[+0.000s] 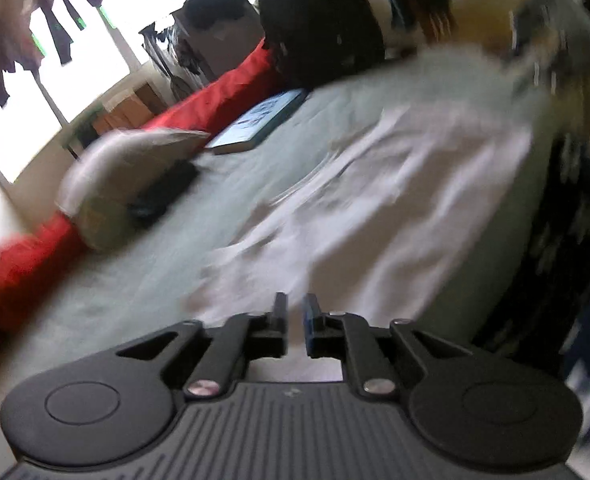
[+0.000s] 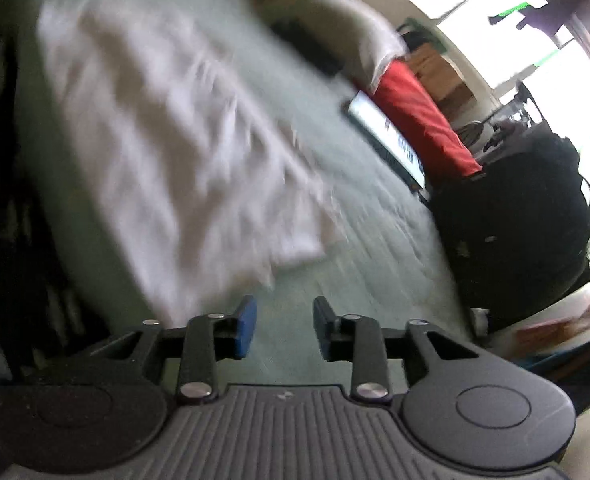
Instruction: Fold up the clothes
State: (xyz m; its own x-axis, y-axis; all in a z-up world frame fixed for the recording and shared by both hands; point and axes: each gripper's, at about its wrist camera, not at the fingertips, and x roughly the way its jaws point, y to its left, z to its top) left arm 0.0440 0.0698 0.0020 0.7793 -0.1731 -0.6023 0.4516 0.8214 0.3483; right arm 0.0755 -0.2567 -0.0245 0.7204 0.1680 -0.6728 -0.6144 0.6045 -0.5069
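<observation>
A white garment [image 1: 375, 184] lies spread on a grey-green bed [image 1: 175, 272], its long axis running away from both claws. The left claw [image 1: 295, 312] hovers right at its near edge, slightly parted, empty; the right claw [image 2: 283, 320] (wider open, also empty) sits beside its corner.

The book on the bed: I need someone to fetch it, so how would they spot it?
Start at the grey-green bed, then follow the long red cushion along its far edge. The book lies flat beside it, between a black bag and a pillow: thin, rectangular, pale-covered.
</observation>
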